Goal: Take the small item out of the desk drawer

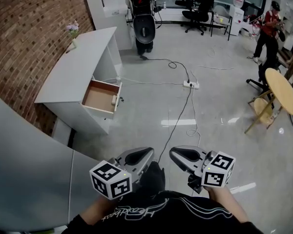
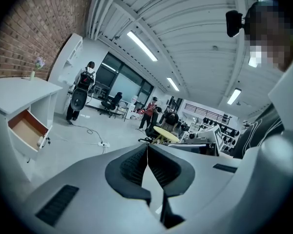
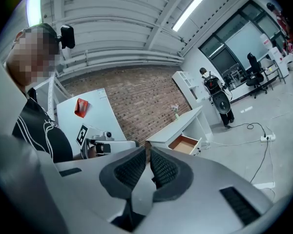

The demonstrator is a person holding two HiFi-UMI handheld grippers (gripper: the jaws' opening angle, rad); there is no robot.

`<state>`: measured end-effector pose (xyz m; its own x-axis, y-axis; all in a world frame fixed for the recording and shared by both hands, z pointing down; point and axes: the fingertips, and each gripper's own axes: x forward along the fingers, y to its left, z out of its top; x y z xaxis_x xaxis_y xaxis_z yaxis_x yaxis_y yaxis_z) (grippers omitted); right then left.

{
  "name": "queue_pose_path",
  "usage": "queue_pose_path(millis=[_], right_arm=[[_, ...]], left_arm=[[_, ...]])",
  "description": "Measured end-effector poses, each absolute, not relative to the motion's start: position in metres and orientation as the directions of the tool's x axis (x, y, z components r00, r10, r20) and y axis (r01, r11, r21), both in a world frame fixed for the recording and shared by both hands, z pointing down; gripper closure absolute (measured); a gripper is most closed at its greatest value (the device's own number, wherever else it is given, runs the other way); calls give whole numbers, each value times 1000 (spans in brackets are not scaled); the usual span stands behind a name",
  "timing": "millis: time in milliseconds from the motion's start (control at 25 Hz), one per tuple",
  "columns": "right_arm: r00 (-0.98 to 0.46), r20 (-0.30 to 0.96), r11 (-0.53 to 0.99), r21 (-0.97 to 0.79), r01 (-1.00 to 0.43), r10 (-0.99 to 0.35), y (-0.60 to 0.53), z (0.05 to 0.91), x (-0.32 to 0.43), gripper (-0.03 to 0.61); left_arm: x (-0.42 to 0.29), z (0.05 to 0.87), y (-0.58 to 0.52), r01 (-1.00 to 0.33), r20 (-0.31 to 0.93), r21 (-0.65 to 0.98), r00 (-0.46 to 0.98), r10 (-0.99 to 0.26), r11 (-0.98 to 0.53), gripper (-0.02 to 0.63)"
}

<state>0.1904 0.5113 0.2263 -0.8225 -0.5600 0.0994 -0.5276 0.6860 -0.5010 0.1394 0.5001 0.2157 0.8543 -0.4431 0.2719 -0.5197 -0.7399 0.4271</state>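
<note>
A white desk [image 1: 73,72] stands against the brick wall, its wooden drawer [image 1: 100,96] pulled open. A small pale item [image 1: 114,100] lies at the drawer's front right corner. The left gripper view also shows the open drawer [image 2: 27,128] and the item [image 2: 40,140] far off to the left. Seen from the right gripper, the drawer [image 3: 184,144] is small and distant. My left gripper [image 1: 147,153] and right gripper [image 1: 175,153] hang side by side close to the body, well short of the desk. Both are shut with nothing between the jaws [image 2: 147,147] [image 3: 147,146].
A power strip [image 1: 191,85] and its cable trail across the floor between me and the desk. A round wooden table [image 1: 282,89] stands at the right, a black scooter [image 1: 142,18] behind the desk. A grey panel [image 1: 29,169] is close at my left. A person in red [image 1: 268,28] stands far back.
</note>
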Motion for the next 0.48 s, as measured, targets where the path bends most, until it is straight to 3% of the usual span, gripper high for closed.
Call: queue_pose_path(millis=[480], right_arm=[[-840,163,661,-547,-513,-518,358,266,147,522]], left_arm=[[91,257,349,-553,279,491,832,-479,-673,591]])
